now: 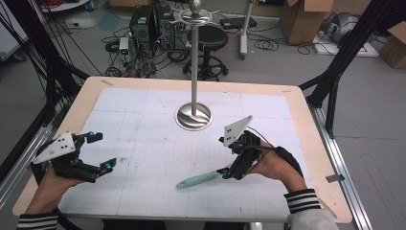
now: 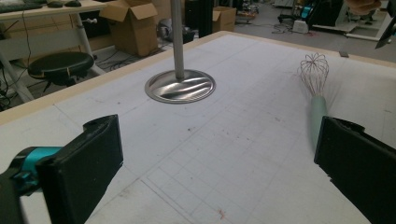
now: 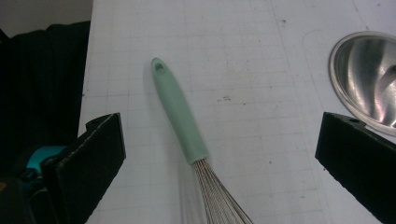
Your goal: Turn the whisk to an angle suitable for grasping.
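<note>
- Here, a whisk (image 1: 197, 180) with a mint-green handle is seen lying flat on the tabletop (image 1: 143, 143), near the front edge.
- The right gripper (image 3: 219, 154) is held over its wire end, fingers spread wide, apparently touching nothing.
- The left gripper (image 1: 98, 152) is held well apart at the left, fingers likewise parted.
- A steel stand (image 1: 193, 115) is placed beyond.

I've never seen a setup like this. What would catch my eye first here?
Probably the tall metal stand, rising from its round shiny base near the middle of the white gridded mat. Next, the whisk with a mint-green handle lying flat on the mat, right below the open right gripper. The left gripper, also open and holding nothing, hovers at the mat's left side.
</note>
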